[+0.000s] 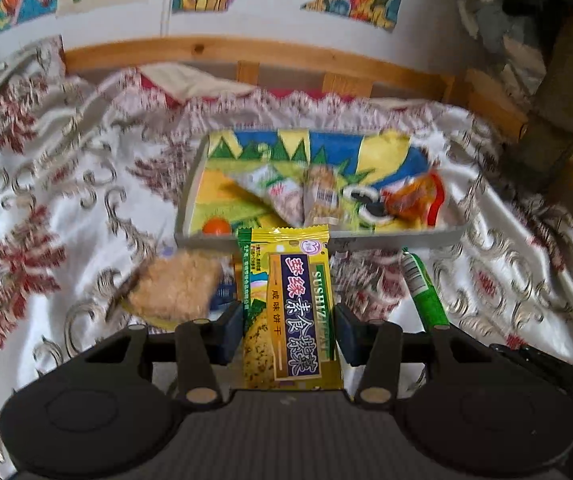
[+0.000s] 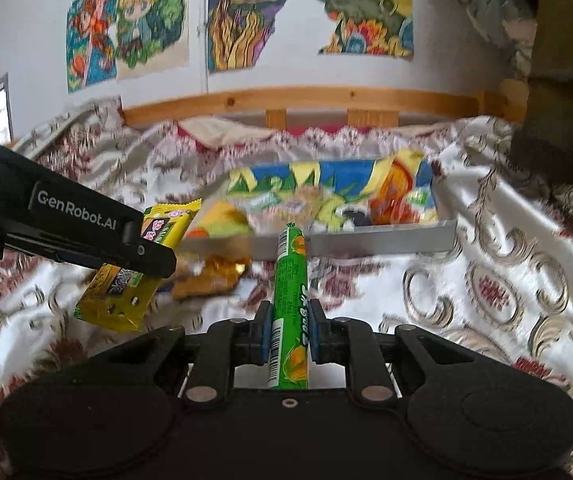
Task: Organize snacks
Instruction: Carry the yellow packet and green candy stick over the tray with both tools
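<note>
My left gripper (image 1: 288, 320) is shut on a yellow biscuit packet (image 1: 286, 264), which stands lengthwise between the pads, lifted off the cloth. The right wrist view shows that packet (image 2: 122, 292) from the side, at the left. My right gripper (image 2: 290, 330) is shut on a green stick snack (image 2: 290, 272) that points forward at the tray; the same green stick (image 1: 424, 292) shows at the right in the left wrist view. Just ahead of both grippers lies a grey tray (image 1: 366, 236) with a colourful lining, holding several snack packets. A wrapped rice cake (image 1: 174, 288) lies on the cloth in front of the tray.
A white cloth with red and silver patterns (image 1: 46, 200) covers the surface and bunches up at the back. A wooden rail (image 1: 246, 50) runs behind it below a wall with colourful pictures. Dark clothing (image 2: 558, 100) hangs at the far right.
</note>
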The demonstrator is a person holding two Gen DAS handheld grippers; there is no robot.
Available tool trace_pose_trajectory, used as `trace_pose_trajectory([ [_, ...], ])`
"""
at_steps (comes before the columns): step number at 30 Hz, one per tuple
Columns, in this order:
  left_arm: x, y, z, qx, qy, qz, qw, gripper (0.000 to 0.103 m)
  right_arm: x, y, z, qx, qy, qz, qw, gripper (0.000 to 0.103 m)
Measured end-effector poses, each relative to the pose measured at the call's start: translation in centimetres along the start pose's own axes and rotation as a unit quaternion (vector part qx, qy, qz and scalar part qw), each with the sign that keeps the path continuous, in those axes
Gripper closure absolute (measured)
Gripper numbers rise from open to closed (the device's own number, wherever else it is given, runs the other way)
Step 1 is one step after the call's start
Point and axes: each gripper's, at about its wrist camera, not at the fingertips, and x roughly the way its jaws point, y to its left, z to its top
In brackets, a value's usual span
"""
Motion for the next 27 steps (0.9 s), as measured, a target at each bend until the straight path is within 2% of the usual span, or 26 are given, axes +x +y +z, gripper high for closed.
trace_pose_trajectory([
  [7, -1.8, -1.0, 3.2, 0.008, -0.042, 0.003, 0.9991, 0.051, -1.4, -1.3, 3.0, 0.012, -0.039, -0.002, 0.999, 0.084],
  [15, -0.9, -1.8, 7.1, 0.006, -0.082, 0.003, 0.9966, 0.051, 0.7, -3.1, 7.7, -0.011, -0.079, 0.001, 0.997, 0.084],
  [22, 2.2, -3.4, 11.3, 0.02, -0.103, 0.013, 0.9944, 0.051, 4.6, -5.2, 13.2, -0.018, -0.128, 0.006, 0.992, 0.084],
  [27, 5.9, -3.7, 13.3, 0.023, -0.094, 0.024, 0.995, 0.051, 7.5, -6.9, 14.2, -0.018, -0.158, 0.004, 0.987, 0.084],
])
